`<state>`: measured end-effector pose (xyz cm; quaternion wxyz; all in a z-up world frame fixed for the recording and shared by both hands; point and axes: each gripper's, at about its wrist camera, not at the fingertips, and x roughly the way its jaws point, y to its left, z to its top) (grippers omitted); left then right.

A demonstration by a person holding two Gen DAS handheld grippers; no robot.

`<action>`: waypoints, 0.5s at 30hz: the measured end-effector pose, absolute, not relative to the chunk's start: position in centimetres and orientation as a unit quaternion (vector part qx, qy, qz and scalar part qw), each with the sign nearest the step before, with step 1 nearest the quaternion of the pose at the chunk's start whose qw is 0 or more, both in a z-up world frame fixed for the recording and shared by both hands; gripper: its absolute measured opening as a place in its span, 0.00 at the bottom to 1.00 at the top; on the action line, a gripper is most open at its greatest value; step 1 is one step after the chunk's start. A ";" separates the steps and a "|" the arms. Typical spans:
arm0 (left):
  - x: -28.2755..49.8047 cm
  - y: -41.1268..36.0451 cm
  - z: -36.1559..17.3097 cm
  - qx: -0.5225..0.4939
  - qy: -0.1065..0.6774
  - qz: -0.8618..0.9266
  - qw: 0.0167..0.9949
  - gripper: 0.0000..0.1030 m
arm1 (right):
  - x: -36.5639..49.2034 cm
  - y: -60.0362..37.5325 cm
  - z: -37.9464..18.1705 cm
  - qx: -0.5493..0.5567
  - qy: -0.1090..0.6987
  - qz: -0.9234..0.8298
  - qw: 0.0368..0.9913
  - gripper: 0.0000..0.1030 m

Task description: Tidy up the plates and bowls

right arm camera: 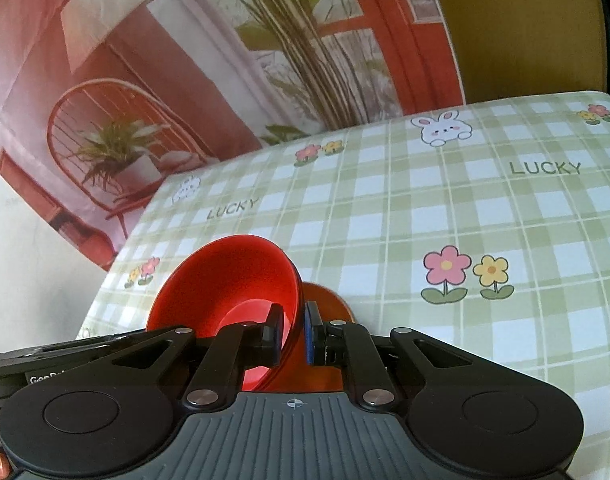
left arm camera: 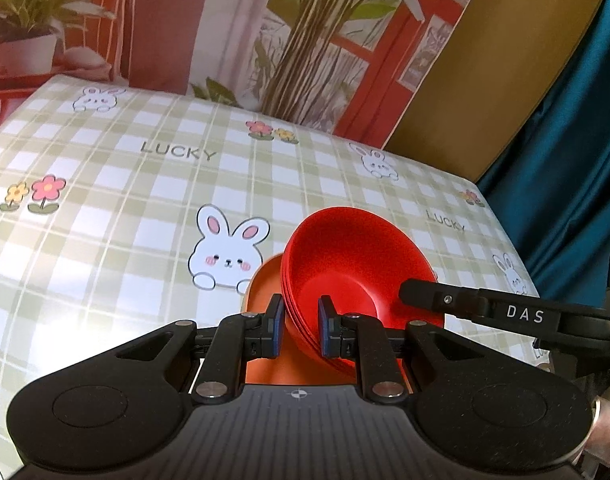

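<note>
A stack of red bowls [left arm camera: 357,264] sits tilted over an orange plate [left arm camera: 263,280] on the checked tablecloth. My left gripper [left arm camera: 300,326] is shut on the near rim of the red bowl stack, one pad inside, one outside. In the right wrist view my right gripper [right arm camera: 293,330] is shut on the opposite rim of the same red bowls [right arm camera: 225,280], with the orange plate [right arm camera: 325,300] showing behind and below them. The right gripper's black body [left arm camera: 505,312] reaches in from the right in the left wrist view.
The green and white checked tablecloth [left arm camera: 145,220] with bunnies and flowers covers the table. A printed backdrop with plants [left arm camera: 305,40] stands behind it. A teal curtain [left arm camera: 577,140] hangs past the table's right edge.
</note>
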<state>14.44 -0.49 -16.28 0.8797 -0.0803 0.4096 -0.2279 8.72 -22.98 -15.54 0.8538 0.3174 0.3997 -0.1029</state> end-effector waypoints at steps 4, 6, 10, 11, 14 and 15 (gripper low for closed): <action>14.0 -0.8 -16.9 -0.069 0.411 -0.224 0.881 0.18 | 8.7 -22.7 -15.8 0.310 0.407 -0.103 0.853 0.11; 13.9 -0.8 -17.2 -0.070 0.414 -0.225 0.879 0.18 | 8.7 -22.6 -16.0 0.308 0.411 -0.104 0.852 0.11; 13.6 -0.8 -17.6 -0.066 0.416 -0.225 0.879 0.18 | 8.4 -22.5 -16.3 0.308 0.414 -0.105 0.850 0.11; 13.5 -0.9 -17.7 -0.064 0.416 -0.225 0.879 0.18 | 8.4 -22.5 -16.4 0.308 0.416 -0.105 0.849 0.11; 13.1 -0.9 -17.8 -0.061 0.415 -0.224 0.879 0.18 | 8.2 -22.4 -16.6 0.308 0.420 -0.106 0.847 0.11; 13.0 -1.0 -17.9 -0.059 0.415 -0.224 0.880 0.18 | 8.2 -22.3 -16.7 0.308 0.421 -0.105 0.846 0.11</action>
